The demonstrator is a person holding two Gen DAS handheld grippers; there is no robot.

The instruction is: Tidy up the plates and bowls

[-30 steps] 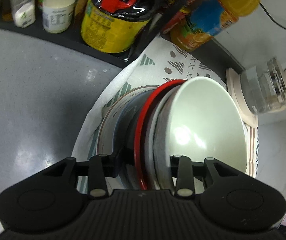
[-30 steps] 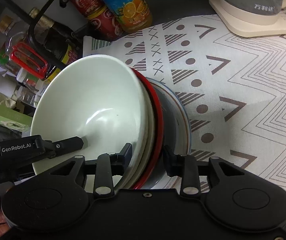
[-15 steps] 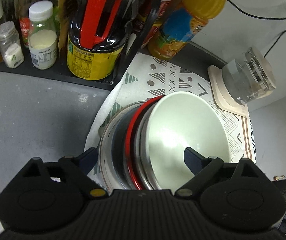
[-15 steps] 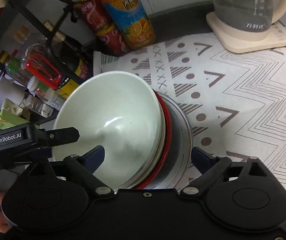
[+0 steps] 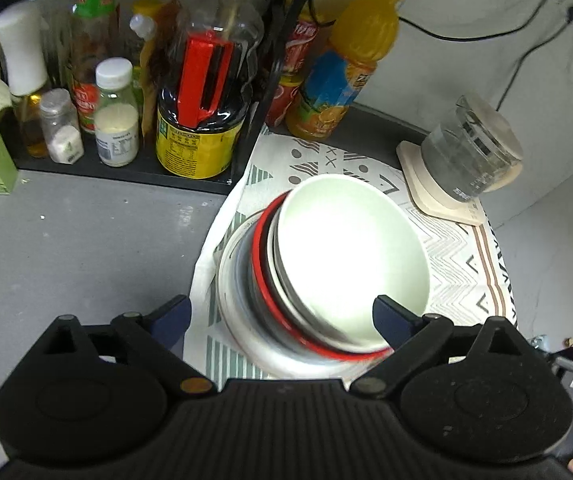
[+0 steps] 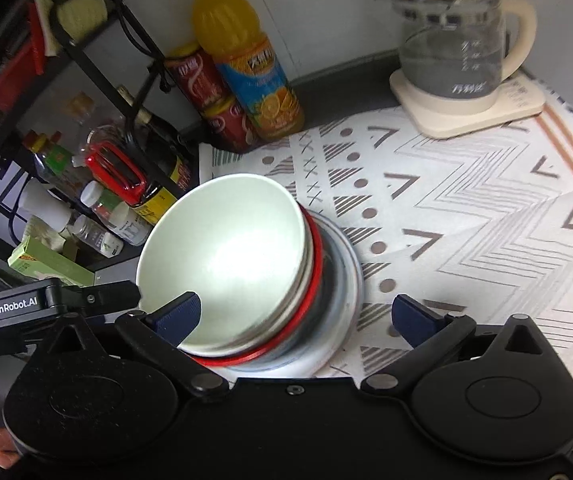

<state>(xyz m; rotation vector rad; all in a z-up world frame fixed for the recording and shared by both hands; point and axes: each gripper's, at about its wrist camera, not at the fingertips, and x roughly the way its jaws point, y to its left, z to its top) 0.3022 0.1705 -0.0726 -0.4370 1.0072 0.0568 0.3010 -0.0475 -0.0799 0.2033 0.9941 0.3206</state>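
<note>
Both grippers have let go of the stack and drawn back since a second ago, when each pinched its near rim. I now hold the left gripper (image 5: 282, 318) wide open, empty, its blue pads standing clear on either side of the dishes. I hold the right gripper (image 6: 294, 316) equally wide and empty; its left pad overlaps the pale bowl's rim in the picture, and contact cannot be judged.

The pale green bowl (image 5: 350, 264) sits uppermost, nested in a red-rimmed dish (image 5: 260, 276) and further dishes, all on a broad white plate (image 5: 226, 280). The stack stands on the patterned cloth (image 6: 466, 216), close to its edge by the condiment rack (image 5: 126, 172), directly ahead of both grippers and centred between each pair of fingers. The dishes are round, so no long axis governs the approach. Neither hand appears clearly nearer.

The left view shows the bare grey counter (image 5: 66, 248) beside the cloth. The right view alone shows the left gripper's body at lower left and the open cloth stretching toward the kettle (image 6: 454, 56).
</note>
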